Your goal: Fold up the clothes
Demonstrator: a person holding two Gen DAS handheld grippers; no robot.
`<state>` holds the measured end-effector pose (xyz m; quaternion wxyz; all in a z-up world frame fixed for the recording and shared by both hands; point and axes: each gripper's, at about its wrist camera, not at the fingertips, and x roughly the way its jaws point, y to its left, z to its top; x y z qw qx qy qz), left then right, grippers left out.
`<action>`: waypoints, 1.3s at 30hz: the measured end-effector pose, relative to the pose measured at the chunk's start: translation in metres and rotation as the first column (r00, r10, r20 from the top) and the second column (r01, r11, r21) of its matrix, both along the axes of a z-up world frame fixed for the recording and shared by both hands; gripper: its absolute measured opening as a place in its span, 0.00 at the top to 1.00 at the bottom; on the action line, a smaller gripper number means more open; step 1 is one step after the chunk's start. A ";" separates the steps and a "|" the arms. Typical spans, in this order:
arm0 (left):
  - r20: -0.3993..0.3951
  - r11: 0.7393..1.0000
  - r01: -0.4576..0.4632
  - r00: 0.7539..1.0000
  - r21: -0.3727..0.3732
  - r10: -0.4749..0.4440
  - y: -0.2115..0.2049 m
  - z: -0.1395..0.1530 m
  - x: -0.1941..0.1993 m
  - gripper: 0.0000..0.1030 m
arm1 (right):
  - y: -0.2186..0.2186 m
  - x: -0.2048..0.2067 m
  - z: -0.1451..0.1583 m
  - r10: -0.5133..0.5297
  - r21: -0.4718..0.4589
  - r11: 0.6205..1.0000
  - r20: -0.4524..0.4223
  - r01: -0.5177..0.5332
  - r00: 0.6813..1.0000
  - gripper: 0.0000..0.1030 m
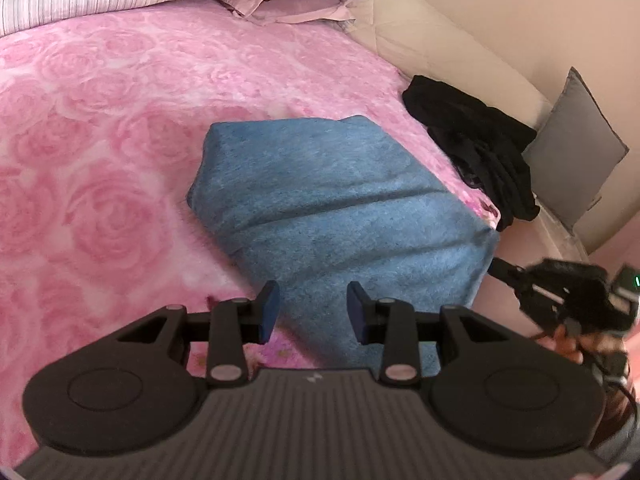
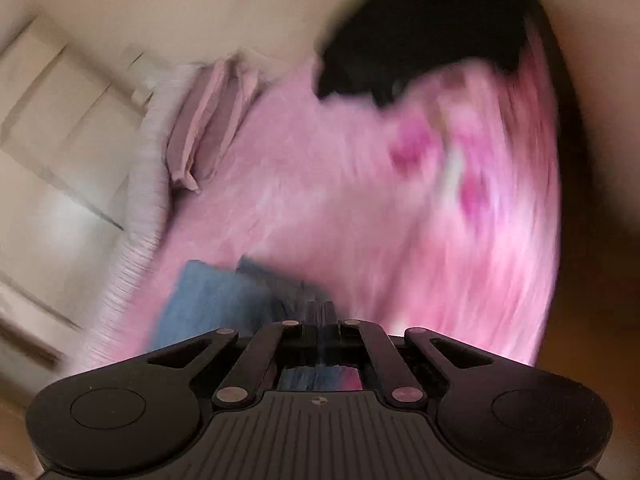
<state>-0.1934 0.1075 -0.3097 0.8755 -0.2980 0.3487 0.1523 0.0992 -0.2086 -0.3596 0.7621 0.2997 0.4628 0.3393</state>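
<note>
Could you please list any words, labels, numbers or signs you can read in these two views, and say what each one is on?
No readable text.
Left gripper: a small pale mark on its body, no letters.
Right gripper: a small round crosshair mark on its body, and a green light in the left view, too small to read.

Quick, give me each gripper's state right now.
Left gripper: open, empty, over the blue garment.
Right gripper: shut; the blurred view does not show whether it pinches cloth.

Blue garment [image 1: 340, 204]: soft, fuzzy fabric folded into a thick, roughly rectangular bundle, lying flat with a few creases across its top.
Black clothes [image 1: 480, 140]: crumpled, unfolded heap lying near the blue bundle, apart from it.
</note>
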 end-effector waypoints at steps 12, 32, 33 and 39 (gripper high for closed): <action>0.012 0.999 -0.004 1.000 -0.035 0.004 0.009 -0.007 -0.013 0.69 | 0.028 -0.023 0.001 0.007 0.035 0.999 0.058 -0.009 0.998 0.92; 0.032 0.985 -0.056 0.998 -0.163 0.062 0.044 -0.027 -0.005 0.66 | 0.014 -0.054 -0.029 -0.010 0.076 0.997 -0.186 0.025 0.983 0.38; 0.034 0.984 -0.055 0.998 -0.169 0.061 0.044 -0.027 -0.004 0.66 | 0.017 -0.057 -0.034 -0.005 0.077 0.997 -0.202 0.021 0.979 0.38; 0.041 0.980 -0.053 0.997 -0.194 0.062 0.041 -0.030 -0.003 0.66 | 0.033 -0.051 -0.048 0.043 0.049 0.998 -0.164 -0.036 0.985 0.56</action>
